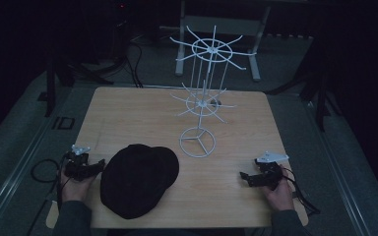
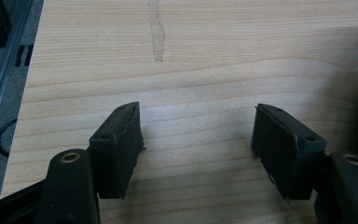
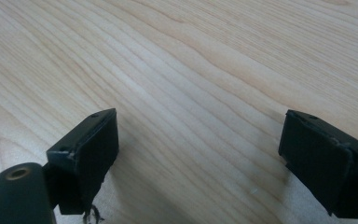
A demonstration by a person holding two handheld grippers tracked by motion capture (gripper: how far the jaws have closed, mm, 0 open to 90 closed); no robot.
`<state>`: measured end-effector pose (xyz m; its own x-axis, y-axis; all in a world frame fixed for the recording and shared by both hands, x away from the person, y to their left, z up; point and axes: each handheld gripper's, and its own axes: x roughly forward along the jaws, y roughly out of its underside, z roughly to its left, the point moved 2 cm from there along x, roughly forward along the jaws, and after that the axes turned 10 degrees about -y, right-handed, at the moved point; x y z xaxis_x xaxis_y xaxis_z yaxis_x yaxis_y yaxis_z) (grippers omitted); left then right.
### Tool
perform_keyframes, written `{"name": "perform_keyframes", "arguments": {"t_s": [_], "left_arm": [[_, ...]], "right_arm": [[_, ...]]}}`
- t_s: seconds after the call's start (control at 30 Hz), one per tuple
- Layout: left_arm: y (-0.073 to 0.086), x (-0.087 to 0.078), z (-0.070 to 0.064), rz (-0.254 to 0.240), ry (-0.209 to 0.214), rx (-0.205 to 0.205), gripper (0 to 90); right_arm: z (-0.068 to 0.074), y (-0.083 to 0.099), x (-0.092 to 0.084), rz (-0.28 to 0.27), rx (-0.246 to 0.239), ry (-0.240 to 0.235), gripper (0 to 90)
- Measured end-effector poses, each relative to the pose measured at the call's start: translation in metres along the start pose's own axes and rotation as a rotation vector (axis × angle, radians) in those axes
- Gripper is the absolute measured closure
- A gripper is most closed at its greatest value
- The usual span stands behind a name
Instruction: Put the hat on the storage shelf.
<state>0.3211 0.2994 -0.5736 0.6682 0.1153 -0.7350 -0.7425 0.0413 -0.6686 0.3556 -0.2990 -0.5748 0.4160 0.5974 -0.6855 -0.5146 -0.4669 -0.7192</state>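
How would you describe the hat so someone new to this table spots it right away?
Start at the wooden table and go to its near edge, left of centre. There, in front of the white wire rack and just right of the left gripper, lies the black hat. It is the one soft, dark, rounded thing there; the rack is thin and white.

Overhead plus two close tabletop (image 1: 128, 108) views

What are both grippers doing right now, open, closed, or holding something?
Left gripper: open, nothing between its jaws, beside the black cap.
Right gripper: open, nothing held, over bare table.
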Motion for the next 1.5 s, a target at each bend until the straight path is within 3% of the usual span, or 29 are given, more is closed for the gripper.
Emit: {"name": "perform_keyframes", "arguments": {"t_s": [0.17,0.33,0.57,0.6,0.83,1.1,1.3,1.5], "left_arm": [[-0.001,0.0,0.0,0.008,-0.004,-0.009,36.7],[-0.001,-0.006,0.006,0.026,0.054,-0.056,45.6],[-0.011,-0.022,0.004,-0.032,0.118,-0.048,46.3],[-0.015,-0.029,0.002,-0.054,0.148,-0.05,46.3],[-0.026,-0.046,-0.005,-0.092,0.238,-0.02,44.8],[-0.034,-0.046,-0.023,-0.074,0.297,0.055,43.8],[-0.037,-0.039,-0.037,-0.029,0.326,0.101,43.6],[-0.037,-0.033,-0.044,-0.001,0.322,0.128,42.6]], "right_arm": [[-0.001,0.0,0.0,-0.002,0.004,0.006,12.2],[-0.001,0.0,0.0,-0.001,0.008,0.008,12.3],[-0.001,0.0,0.0,-0.002,0.008,0.008,12.2],[-0.001,0.0,0.0,-0.002,0.008,0.008,12.2],[-0.001,0.0,0.0,-0.002,0.009,0.01,12.3],[-0.001,0.0,0.0,-0.003,0.01,0.012,12.3],[-0.001,0.0,0.0,-0.003,0.011,0.012,12.3],[-0.001,0.0,0.0,-0.003,0.011,0.012,12.3]]}}
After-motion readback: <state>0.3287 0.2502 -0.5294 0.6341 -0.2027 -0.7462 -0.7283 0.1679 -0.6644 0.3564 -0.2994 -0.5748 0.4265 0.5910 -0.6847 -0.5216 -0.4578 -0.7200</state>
